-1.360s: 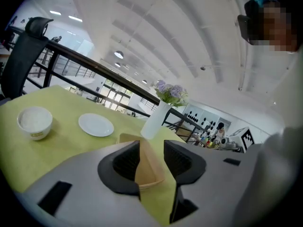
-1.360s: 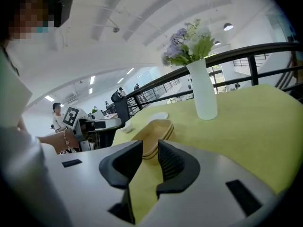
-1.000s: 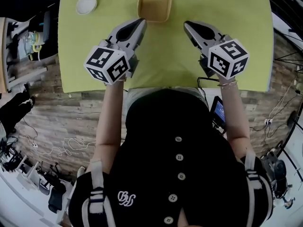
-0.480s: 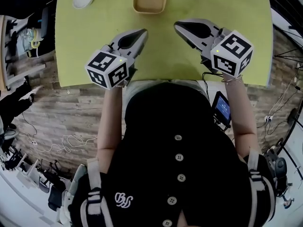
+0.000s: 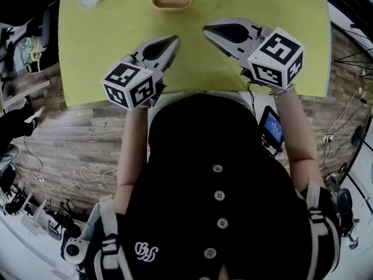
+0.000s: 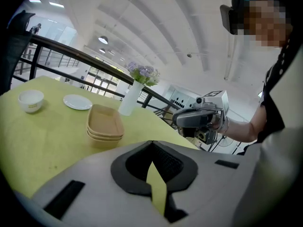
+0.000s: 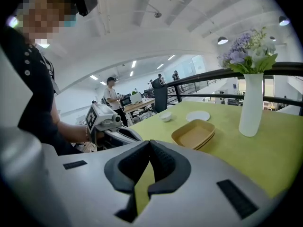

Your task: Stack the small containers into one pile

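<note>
A: Any txt to read?

B: Barely. One mark only: a white curly monogram (image 5: 145, 251) low on the front of the black top (image 5: 175, 174), head view. Two looped letters, poss. "BS", can't tell for sure.

A: The cubes?

B: Left cube (image 5: 128, 85) on my left gripper (image 5: 173, 39) & right cube (image 5: 276, 57) on my right gripper (image 5: 208, 30): black/white square patterns only, no letters or nos.

A: That screen?

B: Small screen (image 5: 271, 130) beside my right forearm glows blue. Too small to read.

A: Gripper views?

B: Nothing legible. Tan containers (image 6: 105, 124) show no print I can make out.
</note>
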`<state>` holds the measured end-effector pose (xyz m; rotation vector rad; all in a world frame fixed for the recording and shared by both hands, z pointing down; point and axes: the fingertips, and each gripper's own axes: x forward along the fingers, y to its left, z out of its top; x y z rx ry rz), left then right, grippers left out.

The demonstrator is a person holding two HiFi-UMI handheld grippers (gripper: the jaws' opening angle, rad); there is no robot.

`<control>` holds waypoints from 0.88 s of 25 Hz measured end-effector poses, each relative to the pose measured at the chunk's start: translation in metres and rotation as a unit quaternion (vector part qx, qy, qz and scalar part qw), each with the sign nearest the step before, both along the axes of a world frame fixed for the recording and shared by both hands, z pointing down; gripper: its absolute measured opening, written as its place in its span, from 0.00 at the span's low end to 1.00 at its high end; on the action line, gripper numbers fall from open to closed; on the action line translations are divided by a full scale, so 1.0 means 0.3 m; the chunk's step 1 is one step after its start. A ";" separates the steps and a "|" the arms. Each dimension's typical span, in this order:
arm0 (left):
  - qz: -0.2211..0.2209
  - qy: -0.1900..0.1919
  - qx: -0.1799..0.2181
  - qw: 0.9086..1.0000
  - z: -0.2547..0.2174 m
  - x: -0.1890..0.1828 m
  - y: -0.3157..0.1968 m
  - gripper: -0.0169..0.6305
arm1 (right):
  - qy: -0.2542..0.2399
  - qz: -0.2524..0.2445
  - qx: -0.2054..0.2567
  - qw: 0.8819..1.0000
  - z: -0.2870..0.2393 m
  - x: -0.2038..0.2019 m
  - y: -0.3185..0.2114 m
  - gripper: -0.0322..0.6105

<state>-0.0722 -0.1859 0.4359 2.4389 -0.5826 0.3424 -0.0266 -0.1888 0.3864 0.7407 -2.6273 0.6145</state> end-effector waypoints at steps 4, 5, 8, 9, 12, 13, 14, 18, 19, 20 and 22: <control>0.008 0.001 0.001 1.000 -0.002 0.015 0.004 0.04 | 0.011 0.002 0.001 1.000 0.010 -0.003 0.003 0.07; 0.010 0.002 0.001 1.000 -0.004 0.020 0.003 0.04 | 0.014 0.003 0.002 1.000 0.009 -0.001 0.001 0.07; 0.011 0.008 -0.001 1.000 -0.010 0.034 0.002 0.04 | 0.012 0.011 -0.001 1.000 0.003 0.008 -0.003 0.07; 0.011 0.010 -0.002 1.000 -0.010 0.037 0.001 0.04 | 0.011 0.013 -0.002 1.000 0.002 0.010 -0.004 0.07; 0.011 0.012 -0.004 1.000 -0.002 0.040 -0.004 0.04 | 0.009 0.009 0.003 1.000 0.005 0.000 -0.005 0.07; 0.012 0.011 -0.004 1.000 0.000 0.041 -0.003 0.04 | 0.008 0.006 0.005 1.000 0.005 -0.004 -0.003 0.07; 0.013 0.010 -0.004 1.000 0.002 0.042 -0.002 0.04 | 0.009 0.004 0.005 1.000 0.007 -0.008 -0.001 0.07; 0.010 0.011 -0.015 1.000 0.019 0.043 0.003 0.04 | 0.021 0.002 -0.007 1.000 0.037 -0.010 0.005 0.07; 0.011 0.010 -0.017 1.000 0.022 0.042 0.005 0.04 | 0.025 0.001 -0.010 1.000 0.044 -0.009 0.004 0.07; 0.012 0.009 -0.018 1.000 0.024 0.042 0.005 0.04 | 0.027 0.000 -0.012 1.000 0.050 -0.009 0.001 0.07; 0.014 0.007 -0.019 1.000 0.027 0.040 0.005 0.04 | 0.030 -0.002 -0.015 0.999 0.058 -0.007 -0.003 0.07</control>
